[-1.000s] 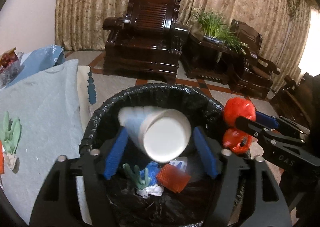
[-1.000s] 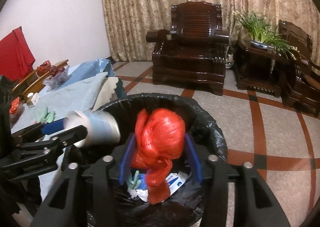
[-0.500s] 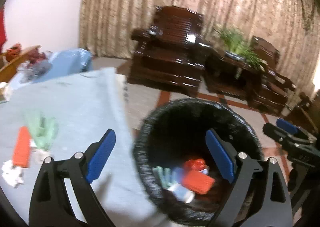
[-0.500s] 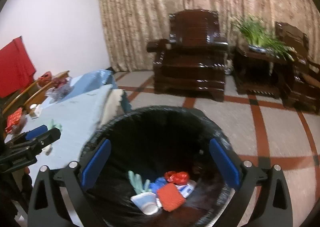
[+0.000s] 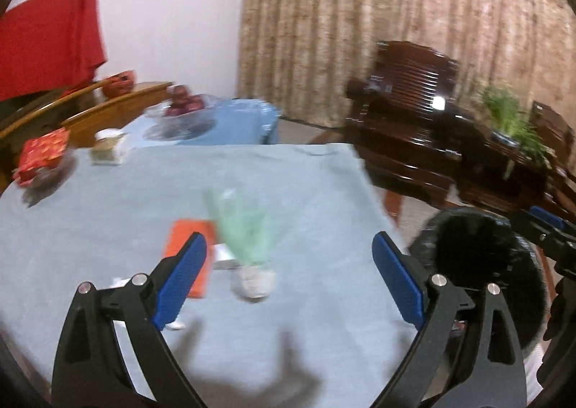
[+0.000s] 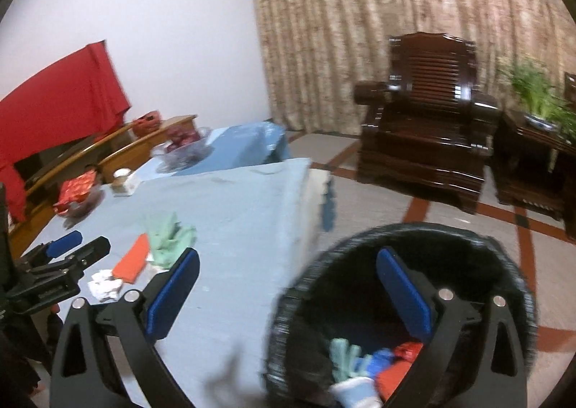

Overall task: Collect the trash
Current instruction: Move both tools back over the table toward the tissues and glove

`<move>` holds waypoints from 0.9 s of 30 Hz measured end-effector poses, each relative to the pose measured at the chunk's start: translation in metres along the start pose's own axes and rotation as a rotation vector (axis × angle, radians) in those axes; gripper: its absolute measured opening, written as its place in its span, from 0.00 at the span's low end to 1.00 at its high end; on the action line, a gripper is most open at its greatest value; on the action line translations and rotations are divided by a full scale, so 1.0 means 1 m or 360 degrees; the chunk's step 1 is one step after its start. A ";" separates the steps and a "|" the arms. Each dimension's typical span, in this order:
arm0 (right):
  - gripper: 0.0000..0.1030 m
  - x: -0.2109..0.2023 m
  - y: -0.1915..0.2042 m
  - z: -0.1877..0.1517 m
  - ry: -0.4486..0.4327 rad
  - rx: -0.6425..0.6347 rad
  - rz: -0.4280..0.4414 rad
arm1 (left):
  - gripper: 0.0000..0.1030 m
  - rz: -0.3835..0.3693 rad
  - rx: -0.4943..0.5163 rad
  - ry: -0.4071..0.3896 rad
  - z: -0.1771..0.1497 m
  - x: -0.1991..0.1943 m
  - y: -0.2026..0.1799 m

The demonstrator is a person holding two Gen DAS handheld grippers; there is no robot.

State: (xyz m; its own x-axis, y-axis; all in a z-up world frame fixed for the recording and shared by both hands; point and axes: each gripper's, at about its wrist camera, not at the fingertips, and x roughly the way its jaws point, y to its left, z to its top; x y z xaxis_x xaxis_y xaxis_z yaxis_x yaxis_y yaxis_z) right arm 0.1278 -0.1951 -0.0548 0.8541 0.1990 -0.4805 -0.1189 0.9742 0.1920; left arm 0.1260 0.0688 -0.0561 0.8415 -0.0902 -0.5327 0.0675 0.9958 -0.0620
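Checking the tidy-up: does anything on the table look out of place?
Yes. Litter lies on the pale blue tablecloth: a crumpled green wrapper, a flat orange packet and crumpled white paper, all outside the black-lined bin.

A: Dim, warm indoor light in both views; no lamp in sight.

B: Heavy motion smear in the left wrist view: green bundle [image 5: 248,235] ghosted, orange packet [image 5: 187,257] soft-edged, armchair [image 5: 406,120] streaked sideways.

A: Sharper in the right wrist view, though blurred along the bin rim [image 6: 360,239] and across the curtain [image 6: 360,30].

B: Small white glare spots on the armchair's polished wood. Soft dark shadows of the fingers [image 5: 180,275] on the counter [image 5: 306,192] near the bottom edge.

A: Strong fisheye bending toward the borders, black vignette in the corners. Bin interior almost black, with little detail.
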 end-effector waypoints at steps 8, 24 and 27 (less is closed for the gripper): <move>0.94 0.052 0.063 -0.009 0.0040 -0.0090 0.0129 | 0.88 0.0217 -0.0083 0.0035 -0.017 0.000 0.066; 0.94 0.130 0.137 -0.039 0.0217 -0.0195 0.0215 | 0.88 0.0317 -0.0256 0.0258 -0.060 0.037 0.147; 0.93 0.139 0.142 -0.042 0.0235 -0.0210 0.0203 | 0.88 0.0304 -0.0278 0.0291 -0.063 0.045 0.151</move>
State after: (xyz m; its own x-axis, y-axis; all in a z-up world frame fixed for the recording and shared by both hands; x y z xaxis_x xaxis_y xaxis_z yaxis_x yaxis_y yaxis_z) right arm 0.2086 -0.0248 -0.1303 0.7459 0.3254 -0.5812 -0.2946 0.9437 0.1503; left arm 0.1404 0.2140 -0.1431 0.7185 0.0806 -0.6908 -0.1889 0.9786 -0.0822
